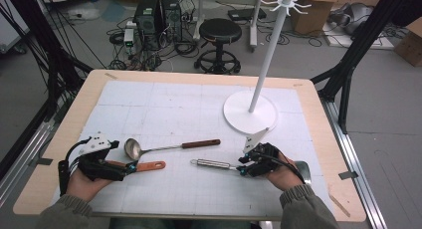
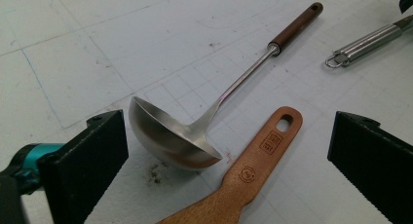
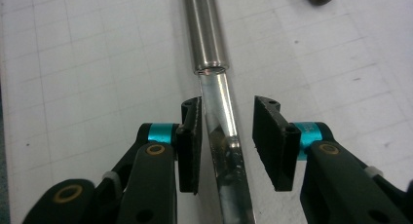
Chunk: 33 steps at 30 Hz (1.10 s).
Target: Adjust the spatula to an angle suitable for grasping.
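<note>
Fingers (image 3: 265, 141) of the right gripper (image 3: 226, 141) stood partly apart around the flat steel shank of a metal utensil (image 3: 219, 112), one pad touching it and the other clear, so nothing was clamped. Its round steel handle (image 1: 213, 164) lay toward the tabletop's (image 1: 318, 134) near right corner. From above, that handle ended in a small hanging loop. The left gripper (image 2: 224, 160), near the front left edge, was spread wide over a wooden spatula handle (image 2: 253, 170) without gripping it. Just beyond lay a steel ladle (image 2: 175, 136), bowl polished, with a dark brown grip. A white stand (image 1: 250, 112) rose toward the far right.
</note>
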Each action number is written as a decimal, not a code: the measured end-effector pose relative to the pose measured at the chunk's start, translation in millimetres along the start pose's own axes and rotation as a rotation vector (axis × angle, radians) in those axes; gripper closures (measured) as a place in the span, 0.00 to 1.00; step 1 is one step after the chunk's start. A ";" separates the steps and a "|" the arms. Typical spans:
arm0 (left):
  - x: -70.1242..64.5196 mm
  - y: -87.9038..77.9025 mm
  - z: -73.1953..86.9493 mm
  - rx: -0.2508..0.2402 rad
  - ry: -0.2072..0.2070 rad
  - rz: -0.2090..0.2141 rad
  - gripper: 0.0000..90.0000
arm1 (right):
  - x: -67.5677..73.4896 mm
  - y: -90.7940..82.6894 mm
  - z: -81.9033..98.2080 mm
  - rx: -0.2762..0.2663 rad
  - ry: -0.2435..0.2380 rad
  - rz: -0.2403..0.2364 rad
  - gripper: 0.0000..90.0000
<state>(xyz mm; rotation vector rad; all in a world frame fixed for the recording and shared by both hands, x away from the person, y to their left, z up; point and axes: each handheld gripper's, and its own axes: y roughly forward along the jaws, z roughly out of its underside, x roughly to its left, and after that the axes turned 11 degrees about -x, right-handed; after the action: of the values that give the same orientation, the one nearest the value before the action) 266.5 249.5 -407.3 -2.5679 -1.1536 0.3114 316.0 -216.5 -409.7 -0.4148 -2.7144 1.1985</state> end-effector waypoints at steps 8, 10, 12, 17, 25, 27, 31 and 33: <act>0.4 -0.3 0.0 0.001 0.000 -0.001 0.02 | 0.2 17.6 -5.5 0.062 -0.053 -0.033 0.70; 0.5 -0.3 0.0 0.000 0.000 0.000 0.02 | 0.5 18.9 -5.7 0.075 -0.055 -0.033 0.70; 0.4 -0.2 0.0 0.001 0.000 -0.001 0.02 | 0.3 19.6 -5.8 0.074 -0.063 -0.034 0.72; -0.8 0.6 0.0 0.003 0.003 0.000 0.02 | -0.9 19.9 -7.1 0.078 -0.073 -0.050 0.81; -1.8 0.7 -0.4 0.007 0.015 -0.010 0.02 | -2.6 18.2 -7.7 0.070 -0.102 -0.060 0.83; -2.8 0.1 -1.3 0.001 0.016 0.001 0.02 | -3.1 15.7 -8.0 0.056 -0.089 -0.054 0.83; -6.7 2.2 -2.3 -0.001 0.021 0.017 0.02 | -2.0 10.4 -10.7 0.005 -0.067 -0.062 0.83; -8.4 3.1 -3.3 -0.001 0.022 0.024 0.02 | -1.5 9.8 -11.9 -0.006 -0.064 -0.064 0.83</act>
<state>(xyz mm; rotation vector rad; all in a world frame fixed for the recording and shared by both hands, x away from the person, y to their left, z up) 264.1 240.6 -404.7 -2.5817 -1.1159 0.2870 322.2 -202.3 -409.0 -0.2933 -2.7630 1.2070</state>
